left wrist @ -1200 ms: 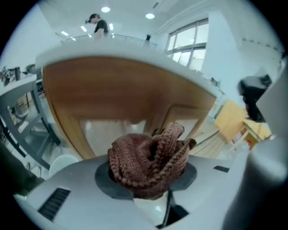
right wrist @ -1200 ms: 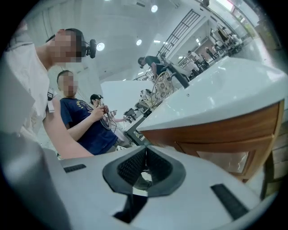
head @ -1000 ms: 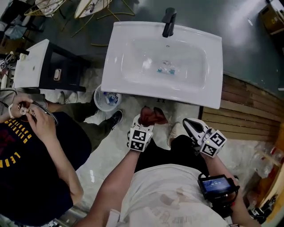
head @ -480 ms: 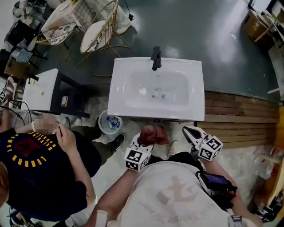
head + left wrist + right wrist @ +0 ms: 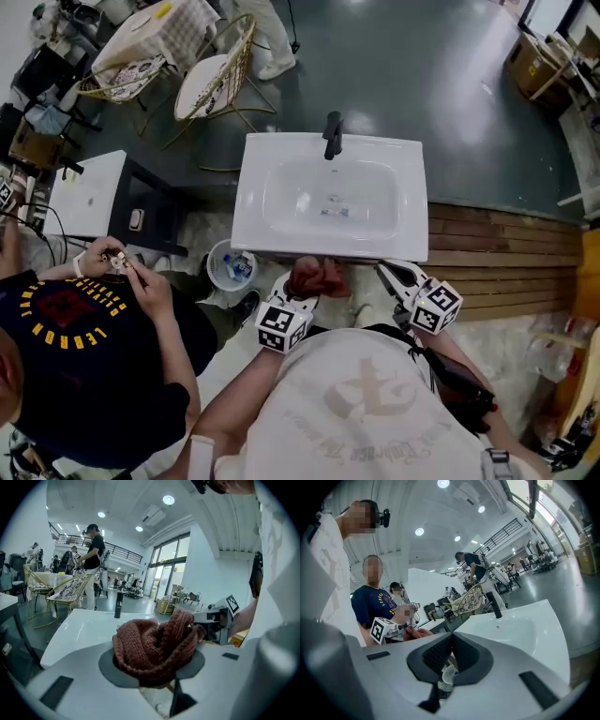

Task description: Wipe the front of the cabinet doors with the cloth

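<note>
From the head view we record the left gripper (image 5: 298, 286) clamped on the knit cloth (image 5: 319, 277) under the washbasin rim (image 5: 328, 255), doors hidden, wastebasket (image 5: 230, 265) crowding the left; the left gripper view shows a bunched wad, best pressed flat; the right gripper view shows the right gripper (image 5: 451, 660) closed, empty.

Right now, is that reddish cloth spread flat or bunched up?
Bunched up: the cloth is a crumpled wad of knitted folds, clamped between the jaws of the left gripper.
</note>
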`<state>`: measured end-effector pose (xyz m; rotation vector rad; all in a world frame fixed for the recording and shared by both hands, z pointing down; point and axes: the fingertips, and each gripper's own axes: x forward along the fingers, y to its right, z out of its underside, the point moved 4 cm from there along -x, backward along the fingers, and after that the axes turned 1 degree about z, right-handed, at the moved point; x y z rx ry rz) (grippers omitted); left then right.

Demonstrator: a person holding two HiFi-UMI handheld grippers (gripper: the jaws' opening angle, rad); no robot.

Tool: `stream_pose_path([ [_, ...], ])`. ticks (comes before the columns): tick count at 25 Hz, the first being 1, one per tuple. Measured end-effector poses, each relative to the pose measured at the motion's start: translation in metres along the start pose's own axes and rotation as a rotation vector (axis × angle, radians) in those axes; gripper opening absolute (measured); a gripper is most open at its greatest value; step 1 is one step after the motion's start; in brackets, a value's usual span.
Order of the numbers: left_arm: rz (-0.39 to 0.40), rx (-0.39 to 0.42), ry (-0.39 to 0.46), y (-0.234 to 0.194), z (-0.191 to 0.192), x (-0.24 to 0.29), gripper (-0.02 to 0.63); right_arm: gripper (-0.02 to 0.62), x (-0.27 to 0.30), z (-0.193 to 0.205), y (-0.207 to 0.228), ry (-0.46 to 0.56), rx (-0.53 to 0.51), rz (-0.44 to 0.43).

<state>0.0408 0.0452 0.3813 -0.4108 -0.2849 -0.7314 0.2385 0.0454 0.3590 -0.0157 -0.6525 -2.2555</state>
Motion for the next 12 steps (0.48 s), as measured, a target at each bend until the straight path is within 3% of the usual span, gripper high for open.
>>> stream_pose_path([
  [12,-0.020,-0.007,0.046,-0.015,-0.013,0.003,0.158,0.014,0.006,-0.004,0.002,0.006,-0.043,-0.009],
])
